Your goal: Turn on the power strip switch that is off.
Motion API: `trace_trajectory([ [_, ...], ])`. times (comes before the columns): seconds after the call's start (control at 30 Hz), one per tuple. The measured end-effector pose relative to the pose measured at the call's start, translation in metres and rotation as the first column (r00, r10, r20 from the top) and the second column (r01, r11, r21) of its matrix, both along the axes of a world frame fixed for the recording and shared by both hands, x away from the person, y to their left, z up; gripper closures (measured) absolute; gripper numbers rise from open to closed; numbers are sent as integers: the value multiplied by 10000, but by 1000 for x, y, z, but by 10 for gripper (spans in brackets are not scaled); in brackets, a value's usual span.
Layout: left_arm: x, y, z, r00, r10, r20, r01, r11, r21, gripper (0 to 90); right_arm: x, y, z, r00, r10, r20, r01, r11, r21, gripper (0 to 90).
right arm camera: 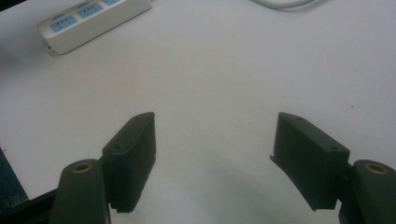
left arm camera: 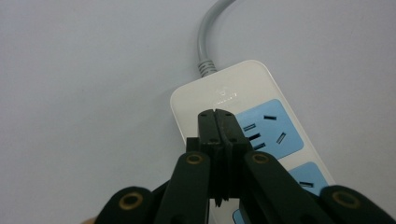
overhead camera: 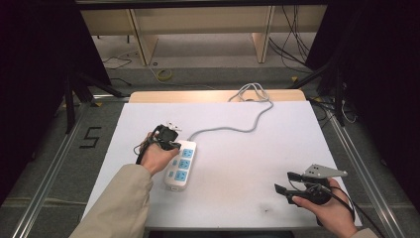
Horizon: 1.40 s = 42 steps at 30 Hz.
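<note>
Two hand-held grippers over white counter [overhead camera: 237,163], left hand-held gripper [left arm camera: 215,116] jaws pressed together, tips over power strip [overhead camera: 181,165] at its cord end, strip lying left of centre, right hand-held gripper [right arm camera: 215,154] jaws spread apart, empty, well apart from strip.

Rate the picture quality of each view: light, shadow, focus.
High view: table evenly lit, surroundings very dark, mild softness. Left gripper view: power strip fairly sharp, the shut left tool dark and soft near the lens. Right gripper view: open right tool blurred, faint shadow beneath, far power strip soft.
</note>
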<state>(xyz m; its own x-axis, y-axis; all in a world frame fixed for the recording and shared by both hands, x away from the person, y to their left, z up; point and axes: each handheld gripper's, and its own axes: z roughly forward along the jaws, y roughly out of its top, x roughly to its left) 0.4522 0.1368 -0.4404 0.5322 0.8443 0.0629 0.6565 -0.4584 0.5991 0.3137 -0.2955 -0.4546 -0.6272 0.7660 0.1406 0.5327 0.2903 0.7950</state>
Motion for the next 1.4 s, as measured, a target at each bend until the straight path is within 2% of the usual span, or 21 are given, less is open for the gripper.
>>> trace_trajectory([
  [0.33,3,-1,-3,9997,-22,-250,26,9999,170,899,0,0,0,10000,20,-37,-20,10000,-9,301],
  [0.67,3,-3,-4,9995,-11,-329,17,9998,187,899,0,0,-1,10000,30,-62,-30,10000,-21,300],
  [1.03,3,-11,-2,9989,46,-460,-10,9970,776,900,0,1,-1,9999,78,-83,-78,10000,-44,299],
  [1.4,5,-12,-3,9983,146,-567,-99,9966,819,900,-1,1,-1,9999,52,-137,-53,10000,-66,299],
])
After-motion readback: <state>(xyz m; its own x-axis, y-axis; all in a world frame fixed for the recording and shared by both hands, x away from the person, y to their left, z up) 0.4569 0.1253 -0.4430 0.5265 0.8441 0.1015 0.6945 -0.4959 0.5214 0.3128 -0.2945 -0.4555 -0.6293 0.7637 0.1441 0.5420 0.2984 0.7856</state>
